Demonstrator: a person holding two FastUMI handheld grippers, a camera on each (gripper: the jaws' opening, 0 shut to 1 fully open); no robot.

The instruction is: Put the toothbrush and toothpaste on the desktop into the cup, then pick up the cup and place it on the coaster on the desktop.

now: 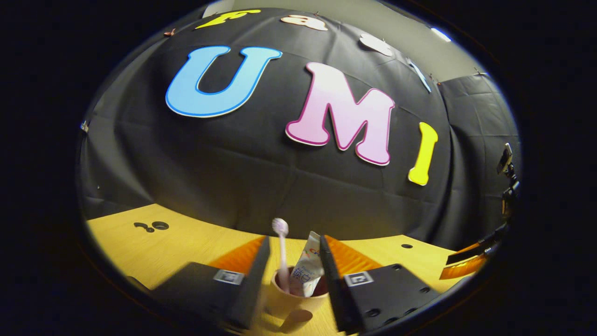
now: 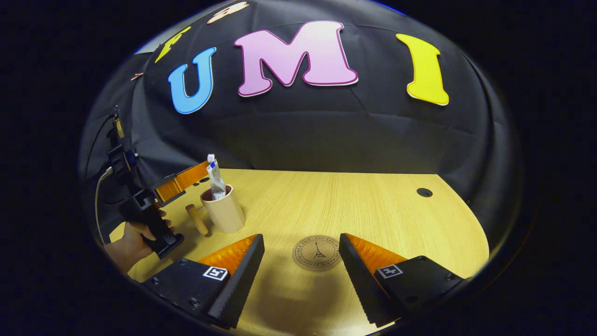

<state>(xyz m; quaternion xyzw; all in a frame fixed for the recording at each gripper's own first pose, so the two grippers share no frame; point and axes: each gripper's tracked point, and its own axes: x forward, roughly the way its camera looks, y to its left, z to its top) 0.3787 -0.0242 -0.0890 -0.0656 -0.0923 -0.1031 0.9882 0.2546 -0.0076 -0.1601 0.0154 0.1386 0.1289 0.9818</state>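
A beige cup (image 1: 289,303) stands on the wooden table between the fingers of my left gripper (image 1: 295,239), handle towards the camera. Both fingers lie against the cup's sides. Inside it a pink toothbrush (image 1: 282,247) stands head up, and a toothpaste tube (image 1: 308,270) leans beside it. In the right gripper view the cup (image 2: 225,212) with the toothpaste tube (image 2: 216,179) is at the left. A hand (image 2: 133,242) there holds the left gripper, one of whose fingers (image 2: 184,183) reaches the cup. My right gripper (image 2: 302,237) hangs open just above the round coaster (image 2: 318,252), nothing between its fingers.
The table (image 2: 373,210) ends at the black cloth wall behind. A cable hole (image 2: 424,192) sits near its far right corner, and others (image 1: 158,226) at the far left. A device on a stand (image 1: 506,161) rises at the right side.
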